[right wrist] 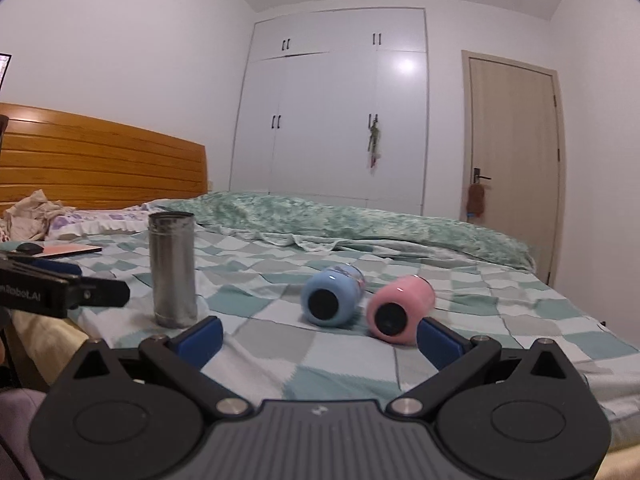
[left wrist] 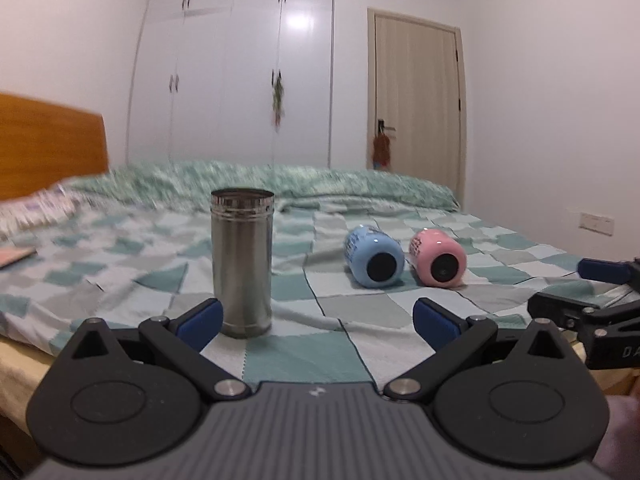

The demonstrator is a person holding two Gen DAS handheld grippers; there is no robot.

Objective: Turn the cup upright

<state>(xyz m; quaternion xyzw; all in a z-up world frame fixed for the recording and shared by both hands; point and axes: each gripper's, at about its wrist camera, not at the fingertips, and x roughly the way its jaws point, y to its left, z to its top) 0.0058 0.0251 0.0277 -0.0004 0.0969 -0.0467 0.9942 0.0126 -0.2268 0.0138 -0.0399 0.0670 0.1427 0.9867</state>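
Both tools spread apart and empty; two cups lie on their sides on the bed.

Nearest, the left tool (left wrist: pixel 318 316) and right tool (right wrist: pixel 320 334) hold nothing. Just beyond on the checked green bedspread (left wrist: pixel 352 344) stands the upright steel cylindrical flask (left wrist: pixel 242 262), left. Farther right lie the glossy blue cup (right wrist: pixel 330 298) and glossy pink cup (right wrist: pixel 400 314), close together, dark ends facing near. Both look rigid, smooth and probably slippery, and may roll; grip across the mid-body.
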